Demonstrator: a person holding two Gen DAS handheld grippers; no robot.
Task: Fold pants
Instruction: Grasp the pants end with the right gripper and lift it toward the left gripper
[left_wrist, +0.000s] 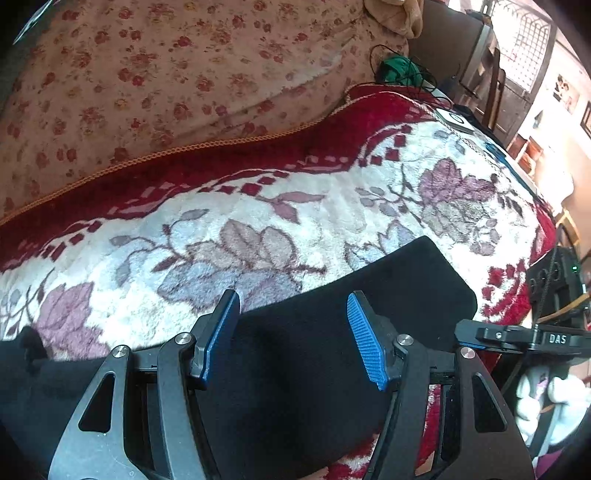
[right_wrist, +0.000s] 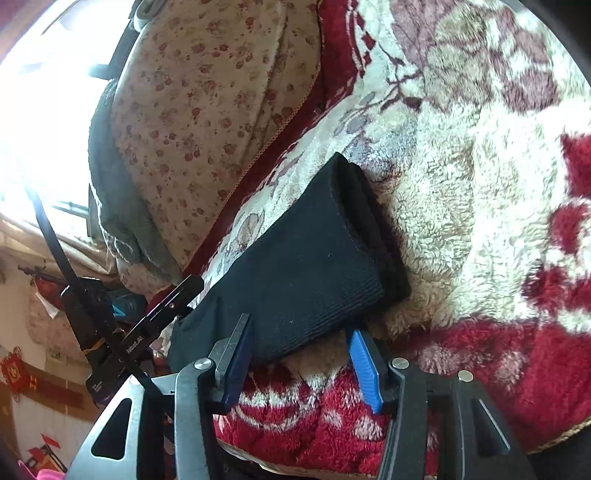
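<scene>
The black pants lie folded in a flat stack on a red and white floral blanket. In the left wrist view my left gripper is open and empty, its blue pads hovering over the pants' upper face. In the right wrist view the pants show a ribbed end with stacked layers at the far side. My right gripper is open and empty at the near edge of the pants. Part of the right gripper shows at the right of the left wrist view.
A floral quilt is bunched behind the blanket. A green item with black cables and a white device lie at the far right edge. Black equipment stands off the bed's right side. The blanket's red border falls away near me.
</scene>
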